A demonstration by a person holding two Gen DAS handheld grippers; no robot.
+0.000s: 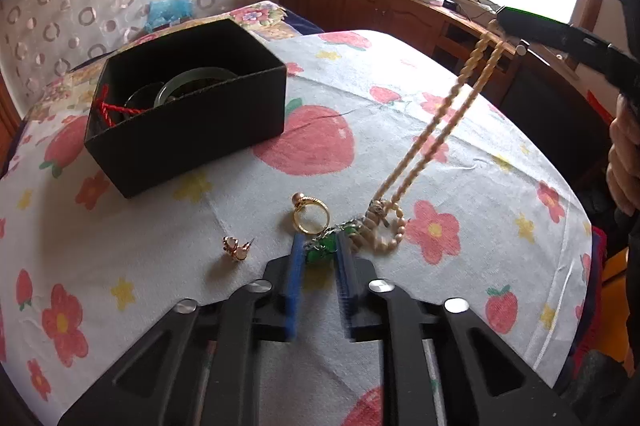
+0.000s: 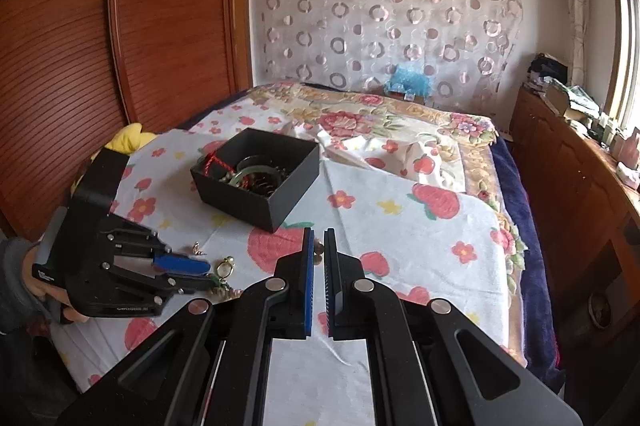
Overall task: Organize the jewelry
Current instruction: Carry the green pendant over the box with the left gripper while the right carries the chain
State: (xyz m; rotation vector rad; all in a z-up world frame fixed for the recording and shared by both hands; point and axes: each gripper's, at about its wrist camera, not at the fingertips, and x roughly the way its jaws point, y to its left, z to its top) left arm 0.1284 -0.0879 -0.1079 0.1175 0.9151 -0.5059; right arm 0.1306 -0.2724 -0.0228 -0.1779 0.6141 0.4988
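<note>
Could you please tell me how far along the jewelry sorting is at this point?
Done: a bangle and red cord lie in the black box. In hand: the right gripper lifts the bead necklace; the left gripper pinches a green pendant. Left: the gold ring and earring on the cloth.

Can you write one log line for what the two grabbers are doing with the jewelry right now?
left gripper: shut on green pendant | right gripper: shut on bead necklace, lifting one end | gold ring, earring: loose on cloth | black box: open
</note>
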